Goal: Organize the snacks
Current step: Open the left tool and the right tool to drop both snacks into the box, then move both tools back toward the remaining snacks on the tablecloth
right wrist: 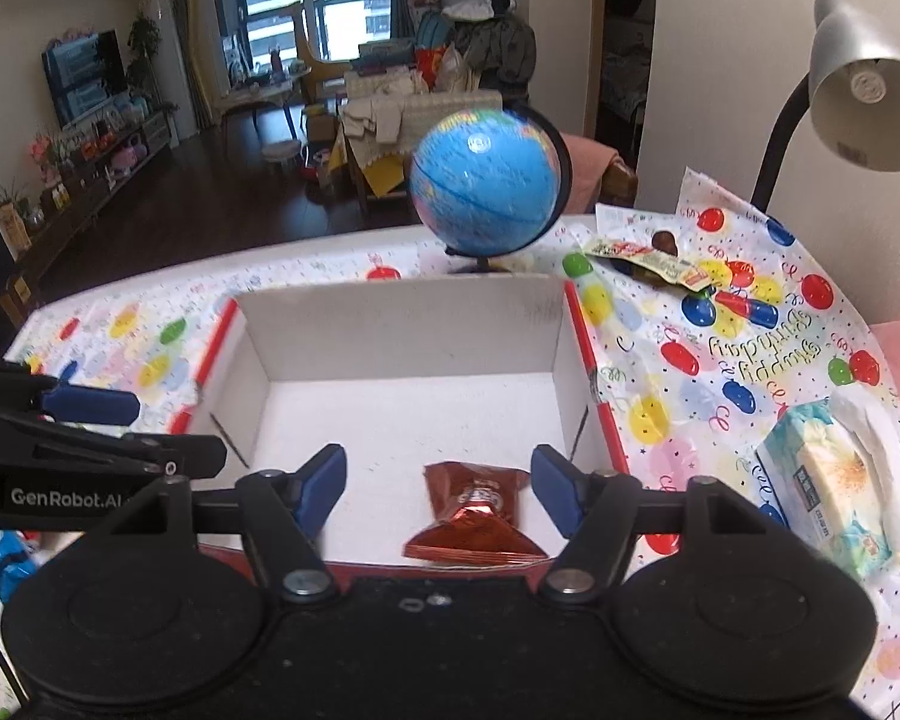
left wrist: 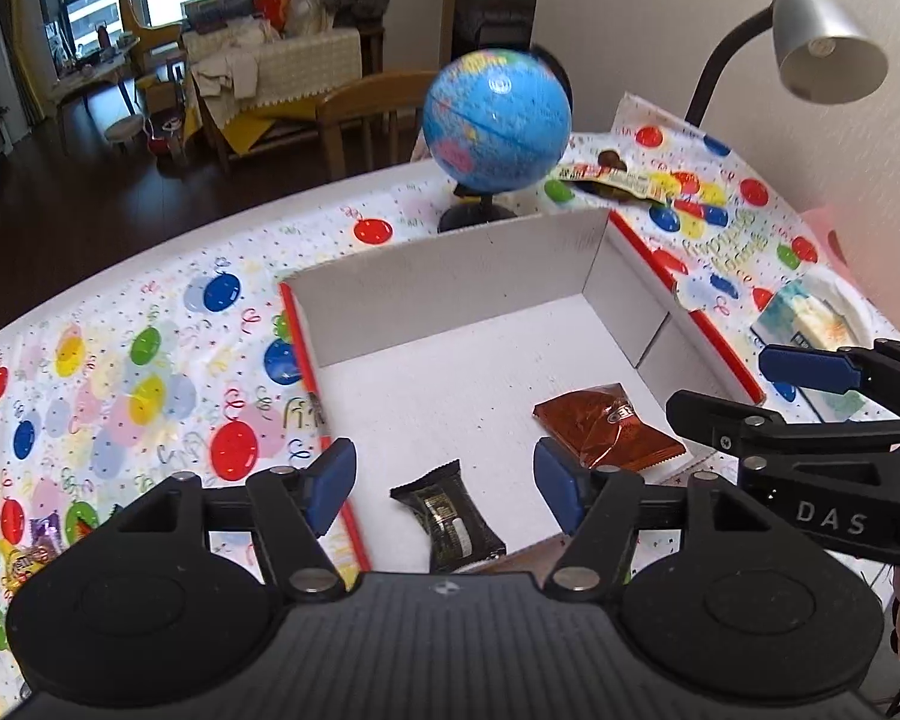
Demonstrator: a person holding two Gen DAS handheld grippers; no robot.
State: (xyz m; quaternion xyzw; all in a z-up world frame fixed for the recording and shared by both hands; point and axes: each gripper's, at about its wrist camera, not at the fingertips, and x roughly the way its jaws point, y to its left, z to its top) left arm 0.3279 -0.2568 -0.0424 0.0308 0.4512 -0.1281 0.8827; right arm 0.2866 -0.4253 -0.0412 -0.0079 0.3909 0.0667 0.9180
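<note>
The left gripper hangs nearest the lens, its blue-padded jaws parted and empty above a small black foil-wrapped snack lying on the floor of the shallow white cardboard box with red edges. To its right in the same box lies a shiny red-brown foil snack packet, and the right gripper hovers over it, jaws spread, touching nothing. The box sits on a bench under a balloon-print birthday cloth. Behind the box stands a blue globe on a black stand. Further right lie a crumpled snack wrapper, a tissue pack and a grey desk lamp.
</note>
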